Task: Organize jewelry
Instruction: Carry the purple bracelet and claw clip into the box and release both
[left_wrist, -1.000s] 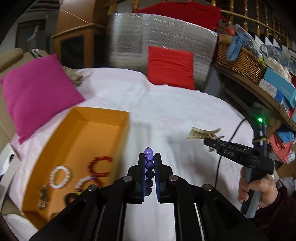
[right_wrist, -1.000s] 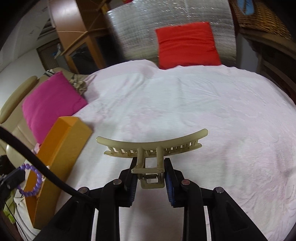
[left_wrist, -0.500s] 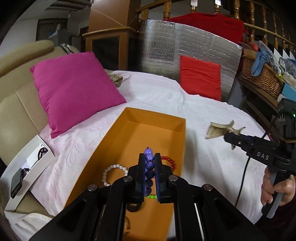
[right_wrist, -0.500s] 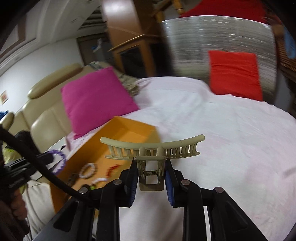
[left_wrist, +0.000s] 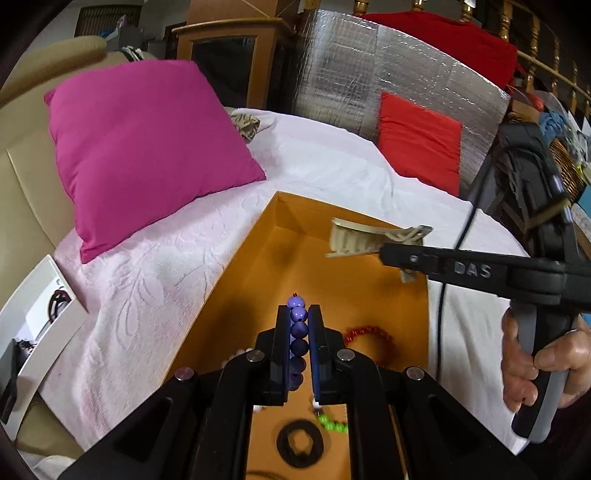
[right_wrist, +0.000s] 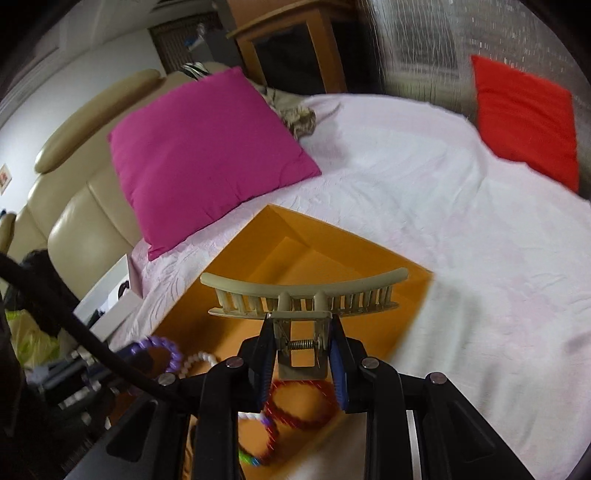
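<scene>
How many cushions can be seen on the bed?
2: a pink cushion at the left edge beside the sofa, and a red cushion at the far end against the silver panel. Others may lie out of view.

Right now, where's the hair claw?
The hair claw is gripped in the right tongs, held above the far end of the orange box; in the left wrist view it sits upper right of the purple bracelet.
</scene>
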